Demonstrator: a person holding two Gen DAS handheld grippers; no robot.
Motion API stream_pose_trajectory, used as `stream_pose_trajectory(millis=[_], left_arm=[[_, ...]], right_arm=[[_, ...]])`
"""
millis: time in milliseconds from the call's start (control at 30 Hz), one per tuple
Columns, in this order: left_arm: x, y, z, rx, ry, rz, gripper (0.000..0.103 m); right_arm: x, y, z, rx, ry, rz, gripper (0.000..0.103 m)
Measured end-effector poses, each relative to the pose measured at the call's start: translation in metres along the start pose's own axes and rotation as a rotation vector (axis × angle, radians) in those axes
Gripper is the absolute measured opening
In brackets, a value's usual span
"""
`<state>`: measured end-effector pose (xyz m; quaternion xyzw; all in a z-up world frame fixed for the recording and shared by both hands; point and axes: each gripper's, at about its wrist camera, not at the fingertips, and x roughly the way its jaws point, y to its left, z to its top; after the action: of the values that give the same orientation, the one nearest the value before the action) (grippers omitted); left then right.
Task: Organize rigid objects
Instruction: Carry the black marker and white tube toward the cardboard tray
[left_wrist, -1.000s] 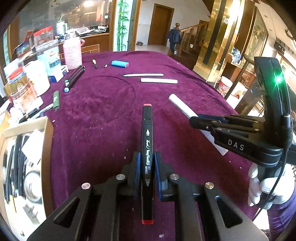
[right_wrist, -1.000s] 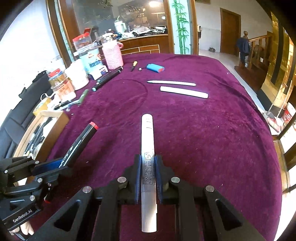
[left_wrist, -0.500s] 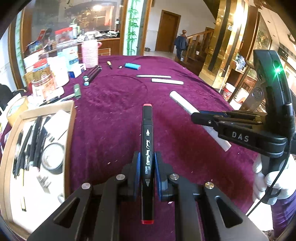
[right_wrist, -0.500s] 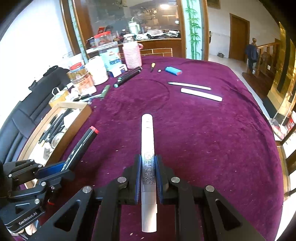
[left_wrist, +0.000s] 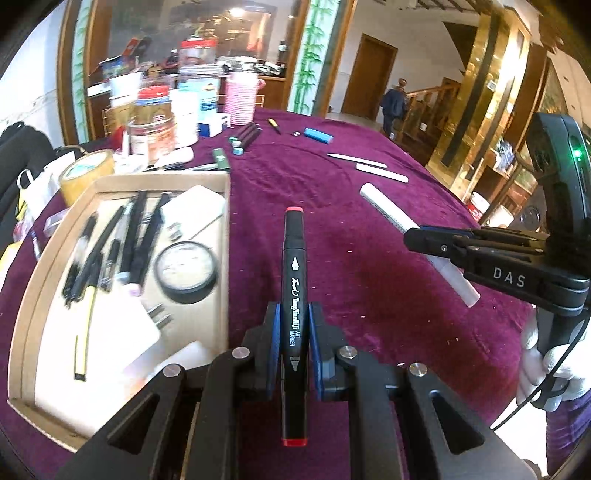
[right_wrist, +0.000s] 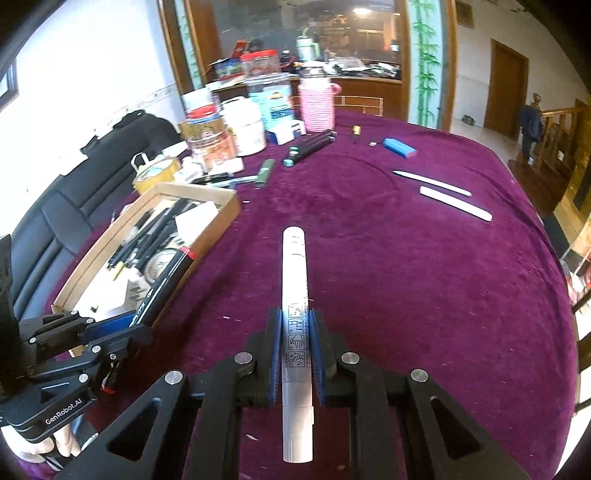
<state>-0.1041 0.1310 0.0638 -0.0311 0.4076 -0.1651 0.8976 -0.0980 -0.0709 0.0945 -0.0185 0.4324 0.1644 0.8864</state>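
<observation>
My left gripper (left_wrist: 294, 325) is shut on a black marker with red ends (left_wrist: 294, 258), held above the purple cloth just right of the cardboard tray (left_wrist: 225, 221). The marker (right_wrist: 166, 280) and left gripper (right_wrist: 122, 326) also show in the right wrist view, over the tray's near edge (right_wrist: 207, 243). My right gripper (right_wrist: 295, 325) is shut on a white marker (right_wrist: 294, 273), held above the cloth. The right gripper (left_wrist: 424, 238) and its white marker (left_wrist: 388, 212) show at the right of the left wrist view.
The tray holds several black pens, a round tin (left_wrist: 184, 269) and white cards. Jars, a tape roll (left_wrist: 85, 171) and a pink cup (right_wrist: 316, 107) crowd the far left. Two white sticks (right_wrist: 454, 203), a blue lighter (right_wrist: 399, 147) and black markers (right_wrist: 310, 147) lie on the cloth.
Both grippers have moved left with their markers still held. The cardboard tray has come much closer and now lies just left of the black marker.
</observation>
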Motion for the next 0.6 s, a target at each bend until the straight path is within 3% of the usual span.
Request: stream_pose_trajectory(millis=[367,600], left_arm=[[-0.029,0.064,-0.011,-0.105,-0.047,0.03,0.014],[-0.042,0.119,-0.02,-0.182,-0.051,0.093,0.014]], right_arm=[[0.024,0.08,0.026,-0.089,0.037,0.101,0.016],[0.046,0.129,0.034,-0.116,0.086,0.183,0.016]])
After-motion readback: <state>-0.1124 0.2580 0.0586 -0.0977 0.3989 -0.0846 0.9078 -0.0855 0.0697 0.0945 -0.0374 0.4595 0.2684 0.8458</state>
